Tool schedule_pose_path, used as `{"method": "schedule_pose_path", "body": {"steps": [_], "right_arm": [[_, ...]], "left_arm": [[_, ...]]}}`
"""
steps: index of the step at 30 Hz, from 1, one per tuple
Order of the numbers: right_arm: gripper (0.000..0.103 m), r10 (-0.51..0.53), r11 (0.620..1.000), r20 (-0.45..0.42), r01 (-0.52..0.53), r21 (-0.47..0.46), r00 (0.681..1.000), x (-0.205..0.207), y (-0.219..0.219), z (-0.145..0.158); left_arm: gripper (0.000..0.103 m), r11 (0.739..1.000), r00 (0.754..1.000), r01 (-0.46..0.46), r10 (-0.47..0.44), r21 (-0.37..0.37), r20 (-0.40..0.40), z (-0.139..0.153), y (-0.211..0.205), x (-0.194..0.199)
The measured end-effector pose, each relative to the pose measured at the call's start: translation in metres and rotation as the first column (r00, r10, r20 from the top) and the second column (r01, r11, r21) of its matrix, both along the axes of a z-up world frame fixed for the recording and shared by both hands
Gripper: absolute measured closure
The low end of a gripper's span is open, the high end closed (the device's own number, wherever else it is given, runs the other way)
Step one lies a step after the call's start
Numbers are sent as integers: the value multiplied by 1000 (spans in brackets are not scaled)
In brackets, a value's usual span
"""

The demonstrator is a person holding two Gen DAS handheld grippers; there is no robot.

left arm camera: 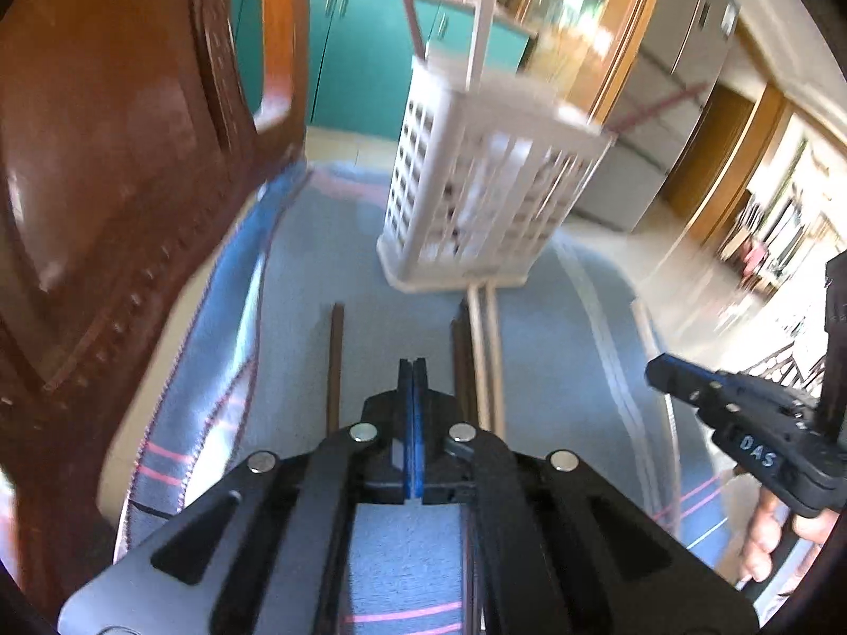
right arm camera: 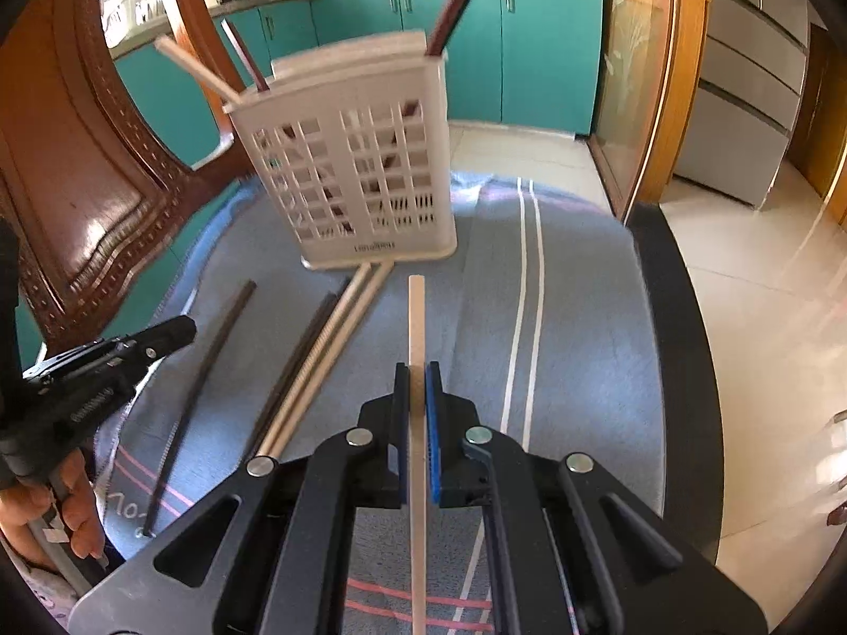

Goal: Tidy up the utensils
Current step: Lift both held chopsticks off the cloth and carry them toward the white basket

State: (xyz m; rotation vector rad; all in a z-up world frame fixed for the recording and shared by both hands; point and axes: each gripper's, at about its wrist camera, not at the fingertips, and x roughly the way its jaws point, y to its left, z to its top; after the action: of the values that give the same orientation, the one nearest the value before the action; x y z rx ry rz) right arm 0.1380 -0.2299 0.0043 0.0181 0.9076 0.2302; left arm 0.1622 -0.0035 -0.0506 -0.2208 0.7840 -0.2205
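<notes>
Right, the right hand-held gripper (right arm camera: 417, 389) is clamped on a pale chopstick (right arm camera: 416, 317), the stick running straight up the middle of the right wrist frame between the blue pads, its tip pointing at the white slotted caddy (right arm camera: 349, 174) in the upper centre. That stick looks light, thin and stiff, and smooth enough to pivot or slip in the pinch, so a hold nearer its middle than its end seems the safer bet for steering it into a slot. The caddy looks light too and appears to lean, so a hard poke could tip it. Lower left of that frame, two dark chopsticks (right arm camera: 204, 365) and a pale pair (right arm camera: 328, 349) lie on the blue cloth (right arm camera: 582, 317) over the desk. The left hand-held gripper (left arm camera: 413, 370) hovers with its jaws pressed together, holding nothing.
</notes>
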Motion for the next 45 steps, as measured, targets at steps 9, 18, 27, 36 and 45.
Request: {"method": "schedule_pose_path", "body": {"steps": [9,18,27,36,45], "right_arm": [[97,5,1000,-34,-5,1,999,0,3,-4],[97,19,999,-108,-22,-23,994,3,11,-29],[97,30,999,-91,-33,-30,995,3,12,-25],[97,38,997,9,-38,-64,999,-9,10,2],[97,27,995,126,-39,87,992,-15,-6,60]], "left_arm": [[102,998,997,-53,55,35,-59,-6,8,3],[73,971,982,-32,75,237,-173,-48,-15,29],[96,971,986,-43,80,236,-149,-45,-18,24],[96,987,996,-77,71,144,51,6,-11,-9],[96,988,993,-78,66,130,93,13,-10,-15]]}}
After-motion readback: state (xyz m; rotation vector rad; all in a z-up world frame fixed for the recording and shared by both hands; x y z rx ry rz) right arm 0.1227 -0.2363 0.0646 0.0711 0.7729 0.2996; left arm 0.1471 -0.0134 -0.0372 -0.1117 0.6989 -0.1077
